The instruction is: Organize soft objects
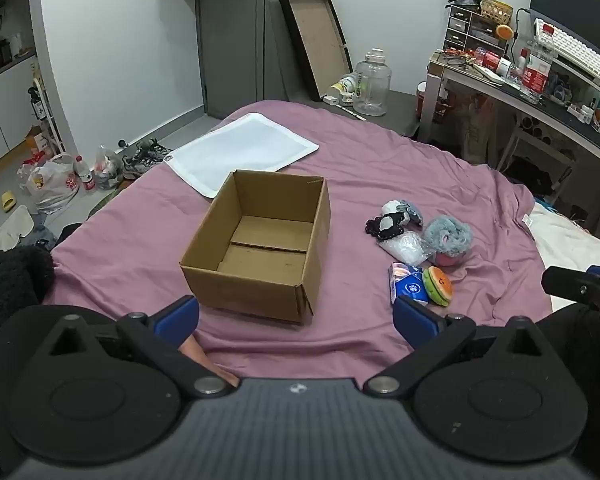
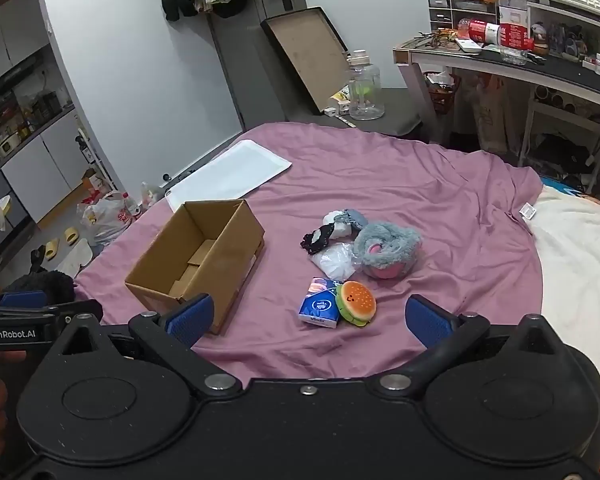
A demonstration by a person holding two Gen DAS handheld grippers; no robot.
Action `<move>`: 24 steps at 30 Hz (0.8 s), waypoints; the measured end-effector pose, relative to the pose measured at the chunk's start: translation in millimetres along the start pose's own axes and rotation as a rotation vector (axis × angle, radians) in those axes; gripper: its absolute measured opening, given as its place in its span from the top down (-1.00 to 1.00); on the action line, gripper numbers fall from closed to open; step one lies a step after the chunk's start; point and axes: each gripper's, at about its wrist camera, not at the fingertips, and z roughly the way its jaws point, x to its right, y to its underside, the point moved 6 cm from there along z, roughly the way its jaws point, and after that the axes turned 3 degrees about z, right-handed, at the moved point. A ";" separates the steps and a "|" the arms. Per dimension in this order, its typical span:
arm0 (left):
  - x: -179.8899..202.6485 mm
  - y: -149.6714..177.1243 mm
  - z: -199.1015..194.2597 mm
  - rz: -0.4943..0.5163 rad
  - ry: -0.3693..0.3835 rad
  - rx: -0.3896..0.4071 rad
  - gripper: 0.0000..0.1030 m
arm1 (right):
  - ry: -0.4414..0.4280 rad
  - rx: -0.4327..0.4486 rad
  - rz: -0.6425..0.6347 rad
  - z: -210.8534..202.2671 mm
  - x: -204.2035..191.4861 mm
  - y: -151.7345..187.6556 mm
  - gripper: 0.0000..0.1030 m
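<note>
Soft toys, a burger plush (image 2: 356, 302) and grey fluffy plush (image 2: 388, 248), lie clustered on the pink bedsheet (image 2: 440, 184) beside the empty cardboard box (image 2: 204, 256); left hand-held gripper (image 1: 296, 316) and right hand-held gripper (image 2: 308, 316) both gape wide, holding nothing.

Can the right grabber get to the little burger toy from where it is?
Probably yes. The right gripper is open, and the burger toy lies on the pink sheet just ahead between its fingers, nothing covering it. Only the blue tissue pack touches its side.

A big clear jug (image 1: 372, 82) is standing beyond the bed, a framed board (image 1: 318, 42) is leaning against the wall behind it.
</note>
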 end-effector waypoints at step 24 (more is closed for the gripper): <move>7.8 4.8 0.5 0.011 0.044 -0.018 -0.99 | 0.008 0.006 -0.004 -1.2 -1.7 0.3 -1.00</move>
